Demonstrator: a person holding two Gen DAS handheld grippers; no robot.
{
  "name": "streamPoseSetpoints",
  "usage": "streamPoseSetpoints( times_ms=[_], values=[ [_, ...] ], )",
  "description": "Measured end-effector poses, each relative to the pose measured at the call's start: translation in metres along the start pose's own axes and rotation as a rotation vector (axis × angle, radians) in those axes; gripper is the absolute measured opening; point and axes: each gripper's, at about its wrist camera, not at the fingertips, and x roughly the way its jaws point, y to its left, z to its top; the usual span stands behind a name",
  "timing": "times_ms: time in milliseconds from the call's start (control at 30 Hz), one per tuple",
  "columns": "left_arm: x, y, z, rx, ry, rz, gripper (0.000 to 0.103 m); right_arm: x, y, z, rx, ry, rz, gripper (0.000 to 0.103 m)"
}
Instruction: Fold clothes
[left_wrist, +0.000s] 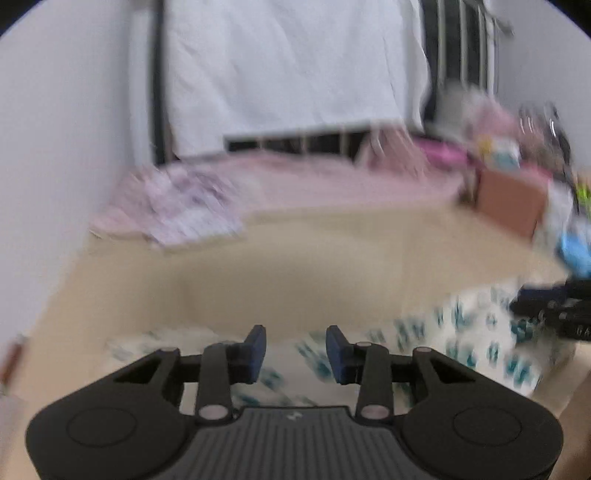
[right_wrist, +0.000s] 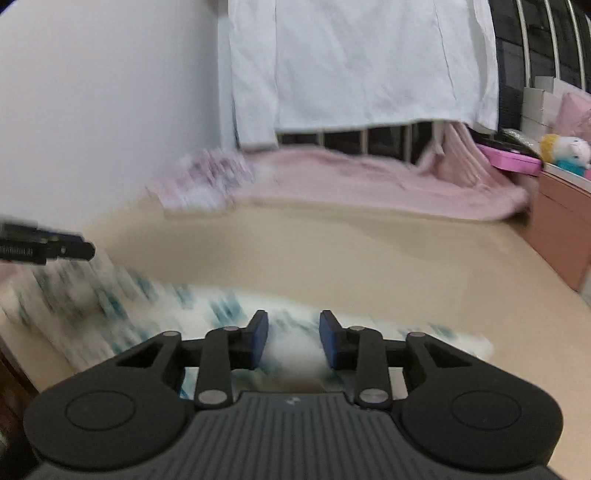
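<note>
In the left wrist view, the left gripper (left_wrist: 295, 345) hangs low over a beige surface (left_wrist: 295, 266) with its blue-padded fingers (left_wrist: 256, 349) apart and nothing between them. A white garment (left_wrist: 469, 339) with a teal print lies crumpled on the surface just under and ahead of the fingers, spreading off to the right; the picture is smeared, so its folds cannot be read. At the right edge the right gripper (left_wrist: 550, 306) shows as a dark shape over the garment's far end, too blurred to tell whether it touches the cloth. Farther back a pink blanket (left_wrist: 332, 177) lies across the surface, with a patterned pink cloth (left_wrist: 177, 206) at its left end by the white wall, a white sheet (left_wrist: 288, 62) hanging behind, and a brown box (left_wrist: 513, 199) at the right. In the right wrist view, the right gripper (right_wrist: 293, 338) also stands with its fingers (right_wrist: 330, 339) spread, and the garment (right_wrist: 110, 306) lies beneath them, running from the lower left across to just right of the fingers. The pale cloth seen through the gap is blurred, and it does not look pinched. The left gripper (right_wrist: 55, 249) juts in from the left edge above the garment's left part. Beyond lie the beige surface (right_wrist: 351, 254), the blanket (right_wrist: 369, 181), the patterned cloth (right_wrist: 207, 177), the sheet (right_wrist: 362, 62), the box (right_wrist: 565, 229) and a plush toy (right_wrist: 567, 149) above it.
</note>
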Motion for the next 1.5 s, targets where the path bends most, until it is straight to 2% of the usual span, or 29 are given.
streamPoseSetpoints(
  times_ms=[100,200,300,367,400,467,533,600,667,733,800,833,933,967,1033,1133,1167,1233,1400,1467,1500],
  values=[
    [0.005,0.002,-0.014,-0.027,-0.007,0.010,0.035,-0.014,-0.016,-0.016,0.039,-0.024,-0.081,0.033],
    [-0.001,0.002,-0.015,-0.032,-0.006,0.029,0.035,-0.018,-0.027,-0.020,0.116,-0.024,-0.065,0.035],
    [-0.012,-0.001,-0.008,-0.049,-0.032,0.011,0.041,-0.021,-0.037,-0.023,0.197,-0.022,-0.039,0.037],
    [-0.013,-0.005,-0.004,-0.048,-0.052,-0.023,0.055,-0.024,-0.043,-0.024,0.250,-0.020,-0.023,0.037],
    [-0.010,-0.009,-0.004,-0.031,-0.043,-0.026,0.056,-0.025,-0.046,-0.025,0.277,-0.019,-0.014,0.024],
    [-0.002,-0.014,-0.005,0.004,-0.021,-0.015,0.056,-0.027,-0.053,-0.027,0.331,-0.018,0.003,0.008],
    [-0.001,-0.009,-0.013,-0.011,-0.028,-0.021,0.058,-0.033,-0.057,-0.027,0.366,-0.029,0.018,0.006],
    [-0.002,0.000,-0.020,-0.055,-0.035,-0.054,0.060,-0.040,-0.060,-0.021,0.334,-0.054,0.010,0.006],
    [-0.004,0.005,-0.026,-0.078,-0.046,-0.075,0.060,-0.038,-0.061,-0.020,0.297,-0.036,0.002,0.007],
    [-0.006,0.001,-0.026,-0.049,-0.049,-0.056,0.060,-0.028,-0.056,-0.023,0.240,0.062,-0.013,0.016],
    [-0.010,-0.002,-0.024,-0.034,-0.042,-0.038,0.059,-0.033,-0.051,-0.024,0.211,0.045,-0.056,0.035],
    [-0.014,-0.003,-0.020,-0.041,-0.033,-0.033,0.059,-0.041,-0.052,-0.022,0.214,0.022,-0.073,0.036],
    [-0.030,-0.005,-0.014,-0.065,-0.083,-0.079,0.063,-0.062,-0.054,-0.015,0.231,-0.058,-0.121,0.032],
    [-0.032,-0.007,-0.013,-0.066,-0.096,-0.110,0.066,-0.067,-0.053,-0.010,0.233,-0.088,-0.112,0.025],
    [-0.026,-0.013,-0.017,-0.023,-0.074,-0.149,0.066,-0.061,-0.039,-0.001,0.202,-0.106,-0.044,0.021],
    [-0.020,-0.017,-0.029,0.062,-0.041,-0.104,0.064,-0.038,-0.005,-0.002,0.084,-0.041,0.028,0.021],
    [-0.024,-0.012,-0.034,0.074,-0.051,-0.102,0.064,-0.029,0.005,-0.004,0.043,-0.003,0.024,0.021],
    [-0.033,-0.001,-0.041,0.093,-0.045,-0.067,0.065,-0.015,0.011,-0.012,0.009,0.054,-0.040,0.021],
    [-0.053,0.019,-0.046,0.153,-0.046,-0.017,0.065,-0.013,0.002,-0.009,0.079,0.059,-0.037,0.015],
    [-0.062,0.021,-0.044,0.180,-0.053,0.003,0.064,-0.016,0.006,-0.008,0.061,0.051,-0.038,0.019],
    [-0.066,0.017,-0.042,0.221,-0.077,-0.022,0.064,-0.018,0.005,-0.008,0.064,0.043,-0.032,0.022]
  ],
)
